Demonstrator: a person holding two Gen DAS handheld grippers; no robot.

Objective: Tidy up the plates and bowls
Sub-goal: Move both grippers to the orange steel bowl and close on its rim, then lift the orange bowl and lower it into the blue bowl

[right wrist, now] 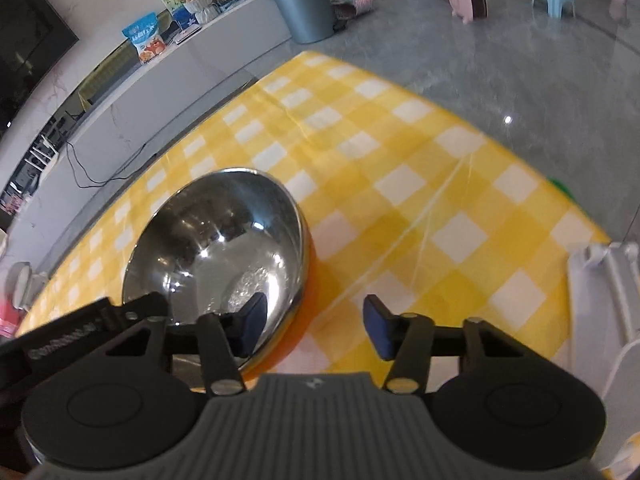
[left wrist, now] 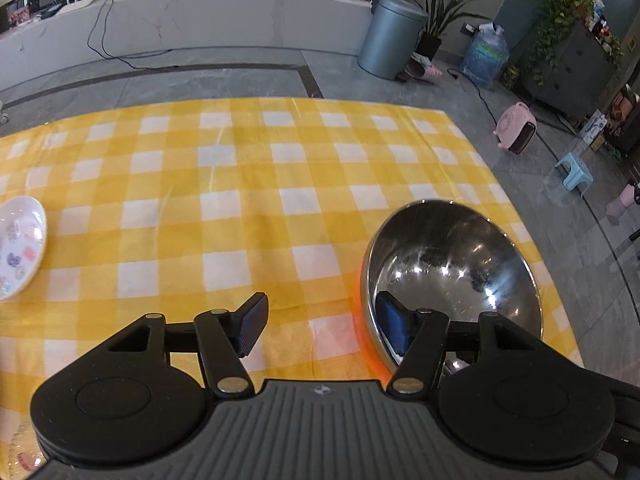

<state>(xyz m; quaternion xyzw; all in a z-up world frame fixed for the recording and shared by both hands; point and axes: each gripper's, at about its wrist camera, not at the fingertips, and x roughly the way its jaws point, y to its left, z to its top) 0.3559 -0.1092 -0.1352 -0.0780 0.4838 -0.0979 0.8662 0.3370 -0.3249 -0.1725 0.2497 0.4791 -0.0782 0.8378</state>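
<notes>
Lower right of the left wrist view: steel bowl (left wrist: 452, 276) sits on the yellow-and-white checked surface (left wrist: 256, 184), orange underside edge showing. Left gripper (left wrist: 324, 328) jaws apart, right pad over the bowl's near rim, left pad over cloth; rim between them, no clamp visible. Patterned white plate (left wrist: 20, 248) at left edge, well apart from the bowl. Right wrist view: same bowl (right wrist: 216, 248) lower left; right gripper (right wrist: 316, 328) jaws apart, left pad inside the bowl rim, right pad outside over cloth, not pressing. White rack (right wrist: 604, 292) at right edge. Blue snack bag (right wrist: 146, 38) upper left, print too small to read. Lettering on black gripper part at lower left blurred, unreadable.
</notes>
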